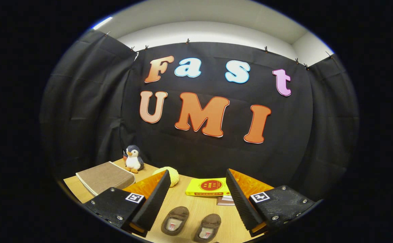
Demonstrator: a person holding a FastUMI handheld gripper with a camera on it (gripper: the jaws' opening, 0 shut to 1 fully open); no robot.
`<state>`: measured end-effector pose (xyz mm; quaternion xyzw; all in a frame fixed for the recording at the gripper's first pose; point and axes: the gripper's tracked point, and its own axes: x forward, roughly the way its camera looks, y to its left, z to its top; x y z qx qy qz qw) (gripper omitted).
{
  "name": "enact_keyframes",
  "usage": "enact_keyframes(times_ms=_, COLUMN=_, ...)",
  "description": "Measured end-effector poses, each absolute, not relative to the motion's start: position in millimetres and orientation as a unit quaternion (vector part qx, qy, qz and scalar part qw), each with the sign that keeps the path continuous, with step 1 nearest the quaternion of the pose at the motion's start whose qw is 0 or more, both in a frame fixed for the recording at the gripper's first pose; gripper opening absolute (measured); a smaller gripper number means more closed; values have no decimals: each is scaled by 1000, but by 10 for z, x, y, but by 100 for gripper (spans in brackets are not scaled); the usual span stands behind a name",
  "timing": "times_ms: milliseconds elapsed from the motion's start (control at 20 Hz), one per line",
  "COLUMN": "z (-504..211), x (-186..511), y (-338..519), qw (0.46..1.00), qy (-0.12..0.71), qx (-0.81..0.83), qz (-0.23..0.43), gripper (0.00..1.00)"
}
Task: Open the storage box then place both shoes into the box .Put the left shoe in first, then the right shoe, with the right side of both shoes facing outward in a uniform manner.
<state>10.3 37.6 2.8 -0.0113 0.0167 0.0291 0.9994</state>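
- Looking forward along the gripper (pixel 196 199), its two black ribbed fingers (pixel 154 199) stand wide apart, open and holding nothing, hovering above a light wooden surface (pixel 196 209).
- Two small brown shoes lie on the surface between the fingers, side by side with toes pointing away and their openings facing the camera.
- One shoe (pixel 175 219) lies nearer the left finger; the other shoe (pixel 208 226) lies beside it, slightly closer to the camera, nearer the right finger.
- Neither shoe touches a finger.
- A brown-topped storage box (pixel 105 177) sits beyond the left finger, at the left part of the surface; its lid looks closed.
- A plush penguin (pixel 133 159) stands upright just behind the box, near the black cloth wall.
- A round yellow soft object (pixel 171 174) rests beyond the tip of the left finger, partly hidden by it.
- A yellow book (pixel 207 187) with a red circle on its cover lies flat beyond the shoes, between the two fingertips.
- Something small and flat (pixel 225 200) lies just in front of the book, by the right finger; what it is cannot be made out.
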Motion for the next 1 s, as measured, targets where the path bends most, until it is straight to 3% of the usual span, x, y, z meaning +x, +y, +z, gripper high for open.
enact_keyframes(times_ms=350, z=-177, x=217, y=725, qw=996, qy=58, qx=-4, qz=66, gripper=99)
enact_keyframes(times_ms=600, z=-523, x=349, y=1506, qw=974, qy=130, qx=70, qz=170, gripper=98)
enact_keyframes(times_ms=800, z=-856, x=360, y=2231, qw=928, qy=204, qx=169, qz=264, gripper=98)
enact_keyframes(times_ms=1000, z=-1220, x=432, y=2696, qw=884, qy=264, qx=226, qz=312, gripper=97)
